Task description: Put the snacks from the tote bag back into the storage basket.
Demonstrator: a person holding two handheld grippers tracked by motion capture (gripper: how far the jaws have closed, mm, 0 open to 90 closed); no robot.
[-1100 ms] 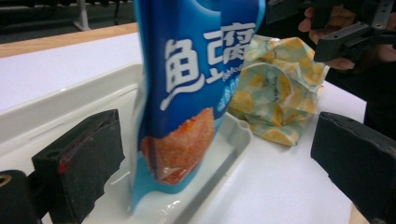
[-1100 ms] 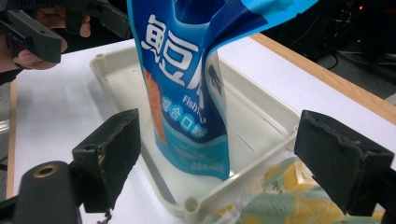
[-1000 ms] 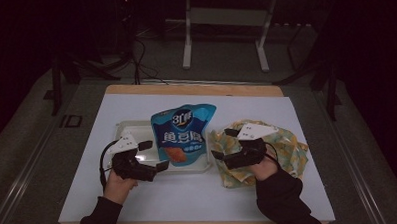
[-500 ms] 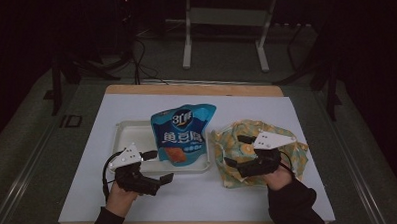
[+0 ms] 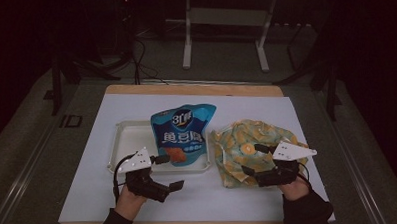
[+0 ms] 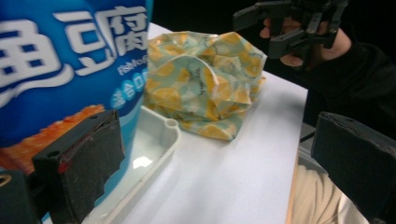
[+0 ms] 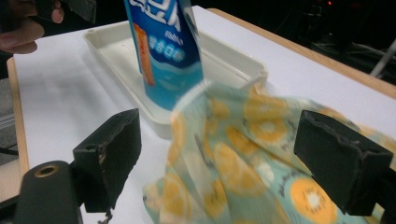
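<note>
Table (image 5: 87, 146), white sheet. White tray (image 5: 125, 144) left of centre, blue snack pouch (image 5: 183, 135) standing in it; orange-print cloth bag (image 5: 248, 150) crumpled just beside the tray's right end.

Both hands drew back toward the near edge over the last second. Left gripper (image 5: 167, 170) wide open, empty, near the pouch. Right gripper (image 5: 253, 160) wide open, empty, over the bag. Probably regrouping before a grab.

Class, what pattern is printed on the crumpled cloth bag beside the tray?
Orange slices on pale green, on the cloth bag; clearest in the left gripper view.
</note>
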